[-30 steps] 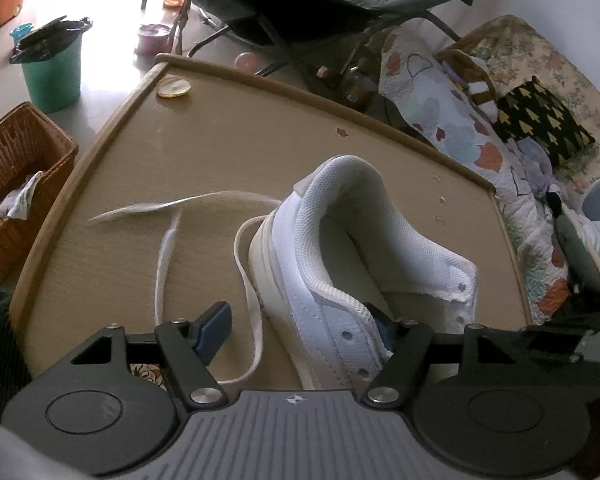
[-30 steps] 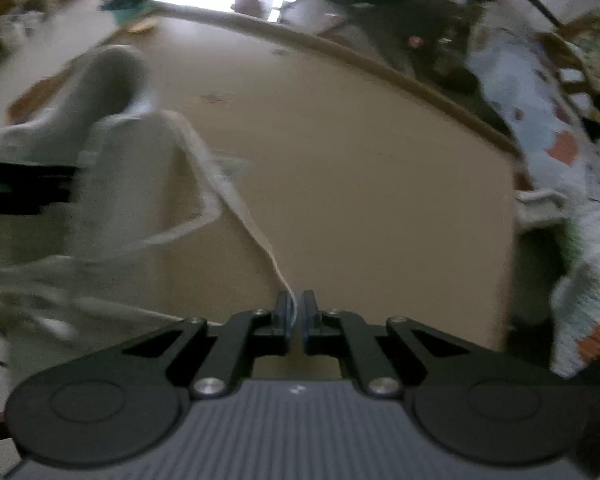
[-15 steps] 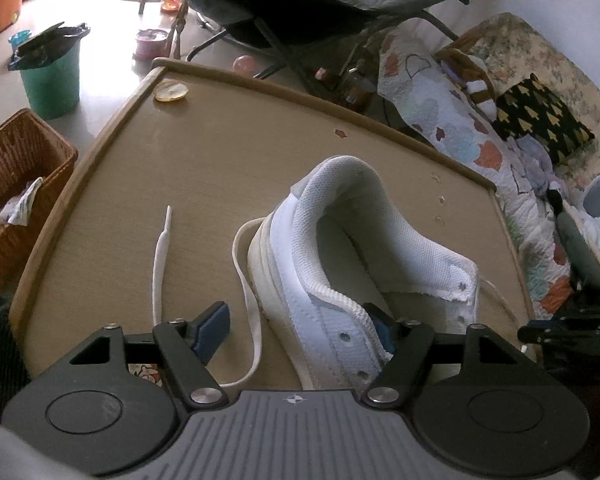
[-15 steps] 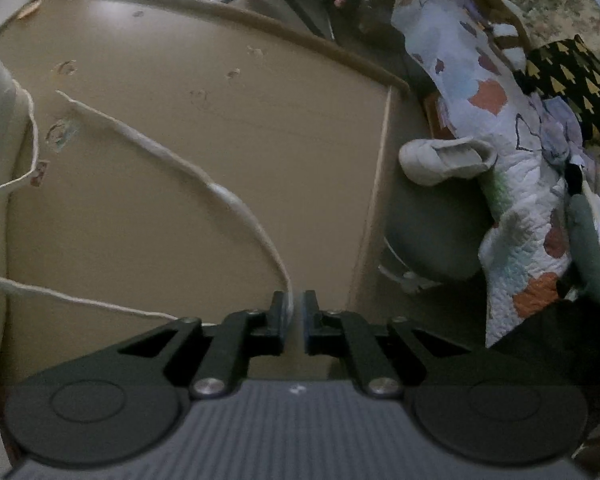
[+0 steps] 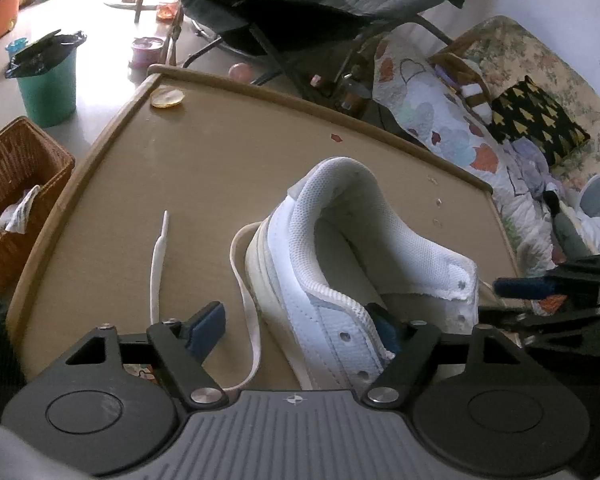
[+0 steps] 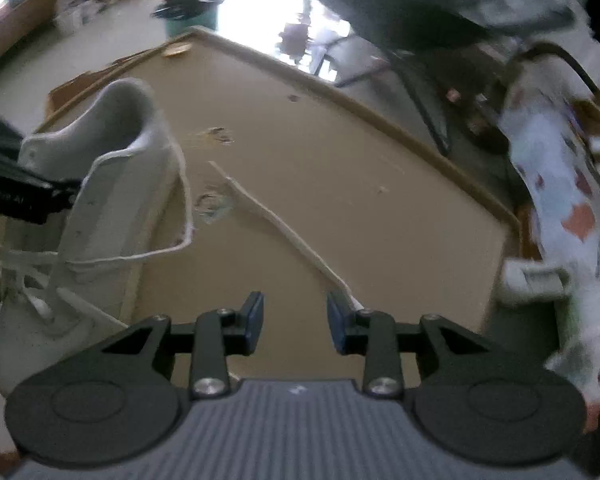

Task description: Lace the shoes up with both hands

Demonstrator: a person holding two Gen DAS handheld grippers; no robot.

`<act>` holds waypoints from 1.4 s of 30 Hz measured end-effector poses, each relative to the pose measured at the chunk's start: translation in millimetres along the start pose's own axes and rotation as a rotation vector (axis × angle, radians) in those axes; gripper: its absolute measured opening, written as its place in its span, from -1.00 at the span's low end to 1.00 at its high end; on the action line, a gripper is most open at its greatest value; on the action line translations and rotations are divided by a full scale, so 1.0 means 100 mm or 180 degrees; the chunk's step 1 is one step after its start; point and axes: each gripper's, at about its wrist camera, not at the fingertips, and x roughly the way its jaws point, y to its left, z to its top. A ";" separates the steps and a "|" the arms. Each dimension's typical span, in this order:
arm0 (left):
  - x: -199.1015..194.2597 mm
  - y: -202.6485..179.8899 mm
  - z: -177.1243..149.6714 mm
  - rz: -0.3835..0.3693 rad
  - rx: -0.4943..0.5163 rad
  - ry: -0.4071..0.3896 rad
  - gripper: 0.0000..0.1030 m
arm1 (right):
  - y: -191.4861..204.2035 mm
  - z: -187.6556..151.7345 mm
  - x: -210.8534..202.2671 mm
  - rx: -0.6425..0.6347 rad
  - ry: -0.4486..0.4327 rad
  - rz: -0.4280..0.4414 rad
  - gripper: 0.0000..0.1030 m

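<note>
"Opening was what we saw first at our right gripper [image 6: 296,320]: its jaws were parting, and half a second earlier they had been pinched tight on the lace [image 6: 284,232]."

"So we had let it go?"

"We judged so. Nothing lay between the pads; the lace's near end rested just against the outer finger, and the rest ran slack across the table [image 6: 340,168] away from us."

"And our left gripper [image 5: 296,324]?"

"Its jaws were spreading too, already wide. One finger stood inside the white shoe [image 5: 360,240] and the other outside, so the side wall with its eyelets sat between them, but the outer pad was clear of the leather, so we called that no grip."

"Where was the shoe?"

"Upright on the table, heel away from us, in the same spot as a second before. The other lace end [image 5: 158,256] lay flat beside it."

"Meaning what for the lacing?"

"We took one pull as finished; that end probably wanted a fresh hold before another eyelet."
</note>
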 end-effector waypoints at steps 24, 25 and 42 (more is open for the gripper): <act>0.00 0.06 0.00 -0.0011 0.0033 -0.0023 0.59 | 0.21 -0.06 -0.28 -0.0715 0.0645 0.0071 -0.33; 0.00 0.06 0.00 -0.0011 0.0030 -0.0025 0.60 | 0.22 0.04 -0.35 -0.0845 0.0651 0.0026 -0.29; -0.03 0.12 -0.02 -0.0060 -0.0055 -0.0008 0.60 | 0.60 1.11 -1.15 -0.2579 0.2729 -0.0530 0.17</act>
